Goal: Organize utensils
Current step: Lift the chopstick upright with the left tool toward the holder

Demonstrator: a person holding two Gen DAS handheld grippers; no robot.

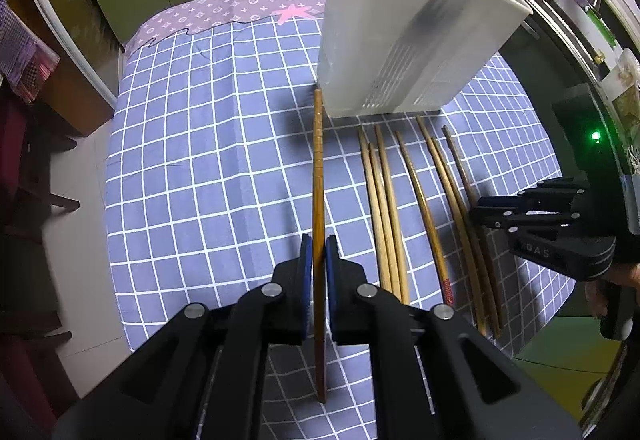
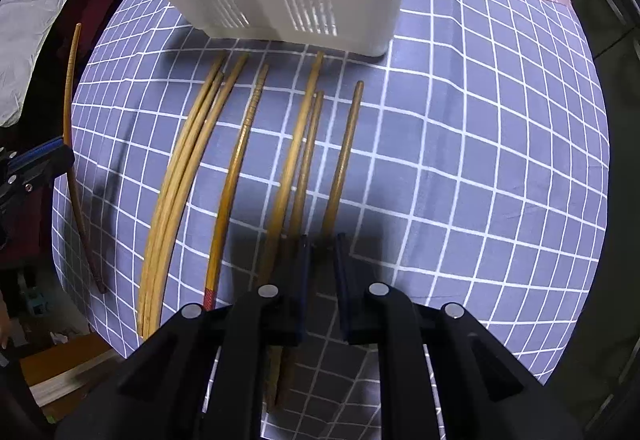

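Left gripper (image 1: 319, 272) fingers clamped tight; right gripper (image 2: 322, 280) fingers slightly parted, low.

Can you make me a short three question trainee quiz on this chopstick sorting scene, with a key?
1. True or false: the left gripper is shut on a brown wooden chopstick.
2. How many loose wooden chopsticks lie on the blue checked tablecloth in the right wrist view?
3. Is the right gripper A) open and empty, or B) holding a spoon?

Key: 1 true. 2 seven. 3 A. The white plastic utensil holder stands behind them.
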